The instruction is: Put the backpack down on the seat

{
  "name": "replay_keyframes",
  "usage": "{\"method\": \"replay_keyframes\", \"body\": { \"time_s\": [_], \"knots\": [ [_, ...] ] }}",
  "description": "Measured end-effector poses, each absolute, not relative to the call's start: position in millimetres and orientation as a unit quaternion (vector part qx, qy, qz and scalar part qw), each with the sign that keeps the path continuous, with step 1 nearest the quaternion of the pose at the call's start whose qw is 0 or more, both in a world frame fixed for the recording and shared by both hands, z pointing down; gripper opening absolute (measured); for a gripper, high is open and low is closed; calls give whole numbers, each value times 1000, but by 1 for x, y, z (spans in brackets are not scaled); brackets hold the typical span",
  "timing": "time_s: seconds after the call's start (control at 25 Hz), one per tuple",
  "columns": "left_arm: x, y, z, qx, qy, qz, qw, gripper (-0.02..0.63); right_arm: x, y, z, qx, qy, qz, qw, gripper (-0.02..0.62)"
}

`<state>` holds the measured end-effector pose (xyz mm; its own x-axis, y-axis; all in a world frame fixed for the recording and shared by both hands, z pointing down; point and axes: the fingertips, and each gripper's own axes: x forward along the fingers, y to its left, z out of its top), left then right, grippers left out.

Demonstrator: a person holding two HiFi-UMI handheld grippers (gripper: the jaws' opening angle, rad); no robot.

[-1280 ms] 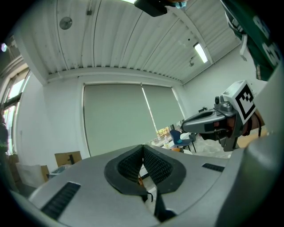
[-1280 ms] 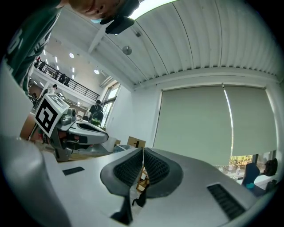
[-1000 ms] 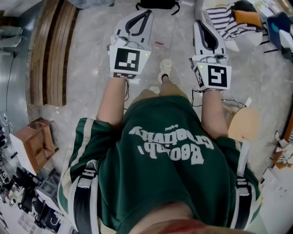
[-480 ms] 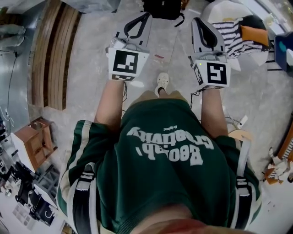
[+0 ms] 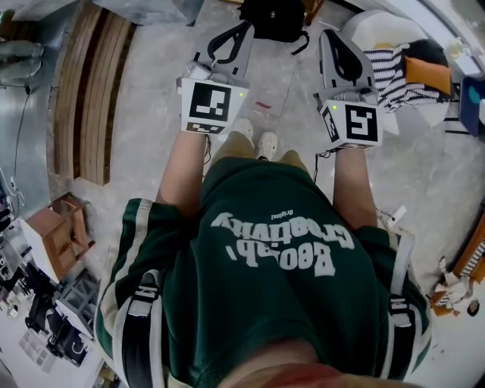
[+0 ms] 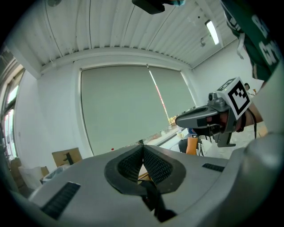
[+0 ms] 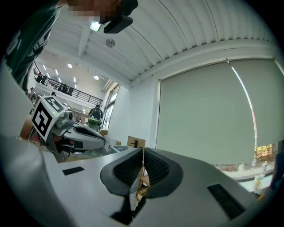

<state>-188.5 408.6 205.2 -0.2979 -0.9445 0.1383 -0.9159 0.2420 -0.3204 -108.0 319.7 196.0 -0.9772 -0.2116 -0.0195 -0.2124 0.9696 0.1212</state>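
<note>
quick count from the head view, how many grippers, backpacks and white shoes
grippers: 2, the left gripper and the right gripper
backpack: 1
white shoes: 2
total: 5

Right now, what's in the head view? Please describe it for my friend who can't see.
Looking down, a person in a green shirt holds out a left tool and right tool, both shut and empty. A black backpack sits on the floor ahead, with a striped cloth to its right.
</note>
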Motion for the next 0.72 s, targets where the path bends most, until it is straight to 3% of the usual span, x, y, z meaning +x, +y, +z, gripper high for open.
{"method": "replay_keyframes", "body": {
  "time_s": [0.28, 0.72],
  "knots": [
    [-246, 358, 221, -600, 781, -168, 35, 18, -169, 274, 211, -110, 992, 57, -6, 37],
    [-404, 249, 247, -641, 752, -155, 17, 18, -326, 175, 228, -134, 988, 63, -34, 37]
  ]
}}
